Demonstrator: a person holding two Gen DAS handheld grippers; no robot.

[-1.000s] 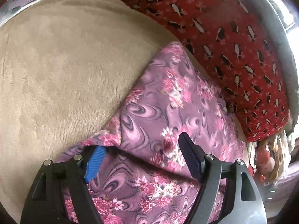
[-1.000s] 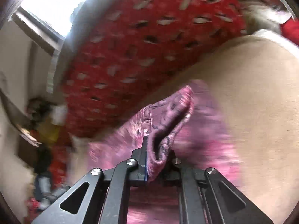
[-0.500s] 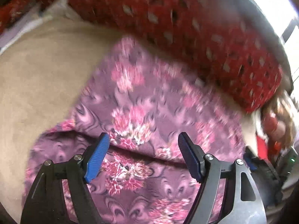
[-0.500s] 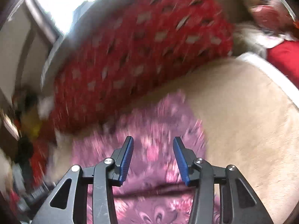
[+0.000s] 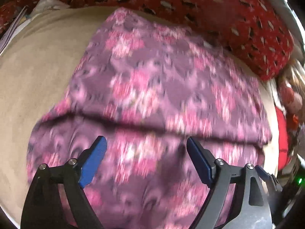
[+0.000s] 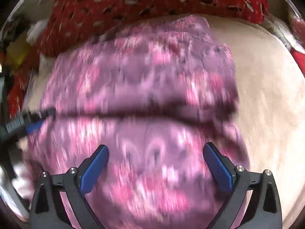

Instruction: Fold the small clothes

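Observation:
A purple garment with pink flowers [image 5: 162, 80] lies on the beige blanket [image 5: 38, 72], folded over so that a fold edge runs across it from left to right. It also shows in the right wrist view [image 6: 143, 72]. My left gripper [image 5: 145, 146] is open and empty, hovering above the near layer just short of the fold edge. My right gripper [image 6: 156, 153] is open and empty above the near layer too. The tip of the other gripper [image 6: 28, 126] shows at the left edge of the right wrist view. Both views are motion-blurred.
A red patterned cushion [image 5: 219, 5] lies along the far side, right behind the garment, and also shows in the right wrist view [image 6: 124, 2]. Papers [image 5: 17, 24] lie at the far left. Red and mixed clutter [image 5: 289, 99] sits to the right.
My right gripper let go of the garment edge it was shut on and opened wide. Both grippers pulled back and up; the garment now lies folded on the blanket.

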